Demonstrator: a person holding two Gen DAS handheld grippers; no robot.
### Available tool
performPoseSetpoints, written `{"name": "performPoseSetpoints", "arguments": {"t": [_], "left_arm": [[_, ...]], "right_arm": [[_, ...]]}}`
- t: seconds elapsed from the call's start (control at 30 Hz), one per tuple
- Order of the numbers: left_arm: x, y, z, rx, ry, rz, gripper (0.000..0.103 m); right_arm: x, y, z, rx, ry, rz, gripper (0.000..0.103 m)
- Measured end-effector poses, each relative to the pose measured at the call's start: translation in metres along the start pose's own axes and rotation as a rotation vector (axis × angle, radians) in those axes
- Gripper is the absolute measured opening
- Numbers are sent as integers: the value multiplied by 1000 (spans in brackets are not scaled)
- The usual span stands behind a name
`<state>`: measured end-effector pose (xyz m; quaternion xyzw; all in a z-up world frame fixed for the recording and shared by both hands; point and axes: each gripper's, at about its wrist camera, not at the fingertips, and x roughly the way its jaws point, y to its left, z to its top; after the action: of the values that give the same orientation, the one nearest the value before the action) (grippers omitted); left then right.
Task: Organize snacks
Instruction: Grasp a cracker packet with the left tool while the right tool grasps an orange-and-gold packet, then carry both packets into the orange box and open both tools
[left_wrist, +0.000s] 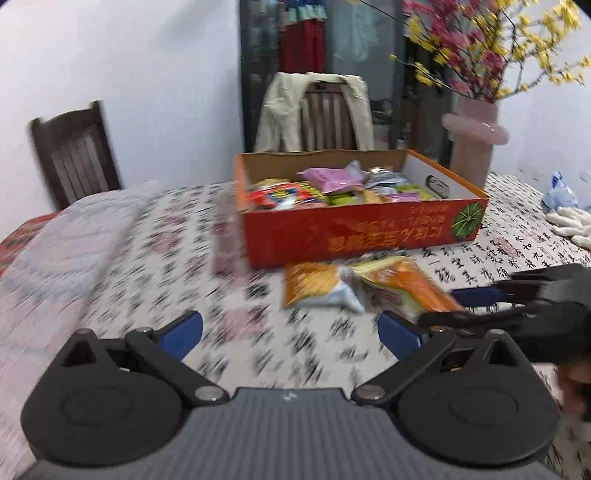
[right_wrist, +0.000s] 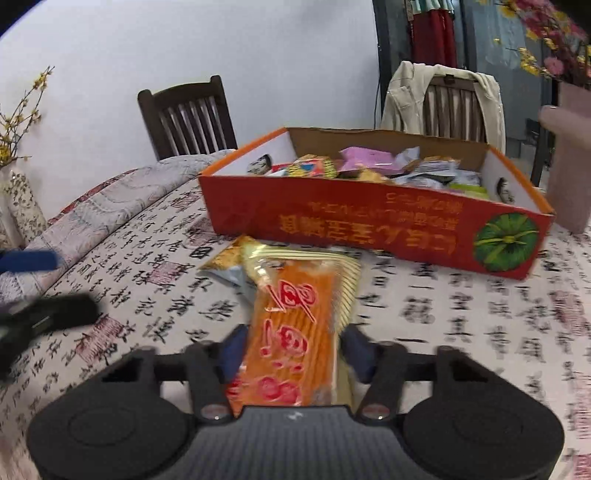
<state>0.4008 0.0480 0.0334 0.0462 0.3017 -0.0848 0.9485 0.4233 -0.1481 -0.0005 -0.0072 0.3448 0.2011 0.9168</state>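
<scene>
Calligraphy-printed cloth covers the table (right_wrist: 424, 306), with two wooden chairs behind it. Your right gripper (right_wrist: 291, 350) is clamped on the orange snack packet (right_wrist: 295, 332), whose far end reaches over a second small packet (right_wrist: 225, 260) lying just in front of the orange box (right_wrist: 388, 236) of snacks. Your left gripper (left_wrist: 290, 332) hangs spread and empty above bare cloth. The packet looks light, crinkly and slippery, likely brittle inside, so hold it across the middle, gently. The box wall is low and its top open; room is free on your left, while a pink vase (left_wrist: 474, 140) stands close by the box's right end.
</scene>
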Motion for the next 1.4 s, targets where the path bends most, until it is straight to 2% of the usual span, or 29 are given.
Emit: {"name": "performPoseSetpoints", "arguments": {"t": [0.17, 0.27, 0.37, 0.43, 0.5, 0.6, 0.73, 0.77, 0.9, 1.0, 1.2, 1.3, 1.4], "left_arm": [[59, -23, 5, 110, 5, 4, 103], [81, -25, 8, 104, 21, -9, 101], [96, -24, 13, 76, 35, -11, 97], [102, -23, 15, 69, 56, -16, 89], [104, -20, 15, 40, 67, -47, 70], [99, -21, 16, 33, 75, -58, 56], [83, -27, 14, 42, 64, -52, 49], [76, -28, 14, 39, 52, -52, 48], [35, -35, 11, 28, 7, -49, 48], [0, -42, 8, 35, -24, -38, 49], [-56, -47, -15, -26, -61, 6, 49], [-78, -44, -35, -109, -53, -5, 49], [-97, -43, -50, -136, -51, -6, 50]], "right_arm": [[-26, -42, -13, 29, -9, -70, 43], [-40, -60, -22, 46, -17, -78, 44], [-46, -70, -27, 44, -22, -85, 48], [-48, -74, -29, 47, -25, -83, 54], [-47, -74, -30, 41, -29, -87, 56], [-44, -72, -31, 27, -34, -99, 58], [-37, -67, -33, -1, -21, -113, 66], [-36, -66, -34, -9, -19, -116, 64], [-40, -66, -34, -11, -19, -89, 46], [-48, -66, -37, 2, -14, -60, 38], [-77, -58, -60, 7, -22, -17, 37], [-98, -52, -76, 12, -29, -15, 37], [-121, -46, -92, 15, -44, -16, 37]]}}
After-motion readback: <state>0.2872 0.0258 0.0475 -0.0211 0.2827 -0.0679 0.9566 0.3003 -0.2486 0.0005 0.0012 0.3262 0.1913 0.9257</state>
